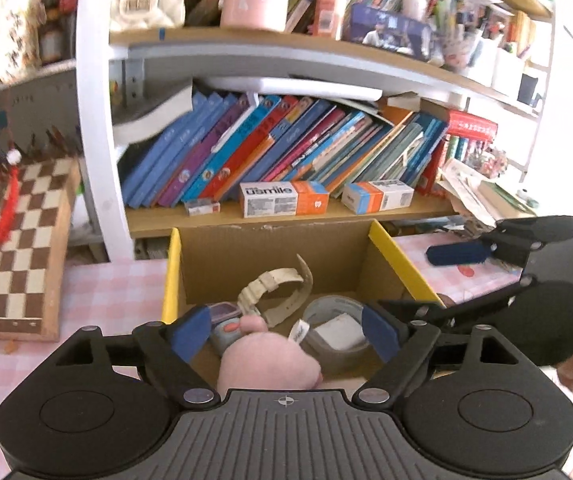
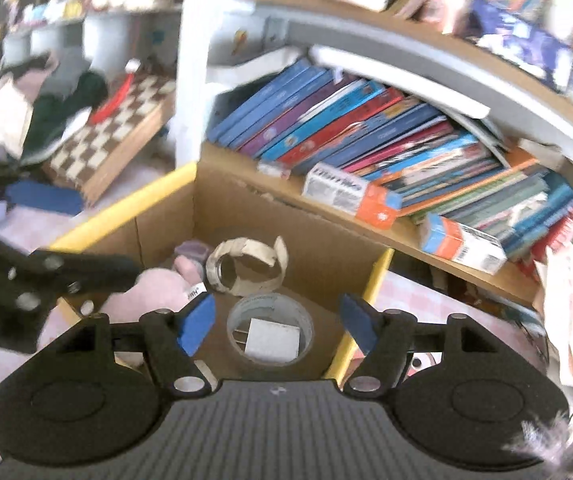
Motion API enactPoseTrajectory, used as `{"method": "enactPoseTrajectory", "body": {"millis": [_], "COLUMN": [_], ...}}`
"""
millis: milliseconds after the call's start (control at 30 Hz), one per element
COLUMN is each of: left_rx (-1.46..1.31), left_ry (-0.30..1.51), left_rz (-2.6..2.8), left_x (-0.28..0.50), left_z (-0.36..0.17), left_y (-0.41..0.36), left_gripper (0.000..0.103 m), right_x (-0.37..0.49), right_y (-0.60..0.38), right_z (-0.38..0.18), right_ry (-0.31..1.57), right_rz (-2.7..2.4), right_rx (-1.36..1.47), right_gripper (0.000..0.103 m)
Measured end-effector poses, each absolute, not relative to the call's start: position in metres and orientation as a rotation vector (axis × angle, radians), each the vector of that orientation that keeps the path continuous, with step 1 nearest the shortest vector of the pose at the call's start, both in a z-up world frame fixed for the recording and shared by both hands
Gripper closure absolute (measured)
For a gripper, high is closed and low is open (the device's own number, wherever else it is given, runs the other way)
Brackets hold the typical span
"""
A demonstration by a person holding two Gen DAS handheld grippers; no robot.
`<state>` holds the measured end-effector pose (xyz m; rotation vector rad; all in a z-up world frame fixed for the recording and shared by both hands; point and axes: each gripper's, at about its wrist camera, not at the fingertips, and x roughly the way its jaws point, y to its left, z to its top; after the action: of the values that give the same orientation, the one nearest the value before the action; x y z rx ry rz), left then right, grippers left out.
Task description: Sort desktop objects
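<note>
Left wrist view shows my cardboard box [image 1: 222, 256] on the pink table [image 1: 98, 296]. Inside lie a pink plush toy [image 1: 270, 360], a tape roll [image 1: 336, 330] and a watch [image 1: 274, 288]. My left tongs [image 1: 286, 334] and right tongs [image 2: 276, 322] are wide open, holding nothing.

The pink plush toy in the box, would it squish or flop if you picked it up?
Probably both. The pink plush toy looks soft and rounded, so the tongs would likely sink in. It is likely light, and its white tag may dangle.
</note>
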<state>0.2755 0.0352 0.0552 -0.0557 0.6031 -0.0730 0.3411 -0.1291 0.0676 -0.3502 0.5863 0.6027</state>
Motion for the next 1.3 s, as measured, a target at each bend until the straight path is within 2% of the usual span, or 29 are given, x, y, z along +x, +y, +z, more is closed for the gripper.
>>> {"method": "enactPoseTrajectory", "body": {"millis": [367, 700, 867, 1300], "left_rx": [0.017, 0.049, 0.058, 0.074], "left_ry": [0.572, 0.617, 0.619, 0.686], "left_rz": [-0.023, -0.004, 0.033, 0.038], "left_x": [0.192, 0.135, 0.106, 0.06], "left_z": [0.054, 0.039, 0.032, 0.008], "left_y": [0.027, 0.023, 0.022, 0.006], "left_gripper": [0.01, 0.009, 0.004, 0.004], "right_x": [0.256, 0.184, 0.15, 0.085], "right_y": [-0.161, -0.174, -0.178, -0.174], "right_z": [0.076, 0.058, 0.048, 0.016], "right_ry": [0.57, 0.631, 0.619, 0.707], "right_rz": [0.528, 0.479, 0.446, 0.415], "right_rx": [-0.26, -0.229, -0.239, -0.228], "right_gripper": [0.029, 0.024, 0.02, 0.014]}}
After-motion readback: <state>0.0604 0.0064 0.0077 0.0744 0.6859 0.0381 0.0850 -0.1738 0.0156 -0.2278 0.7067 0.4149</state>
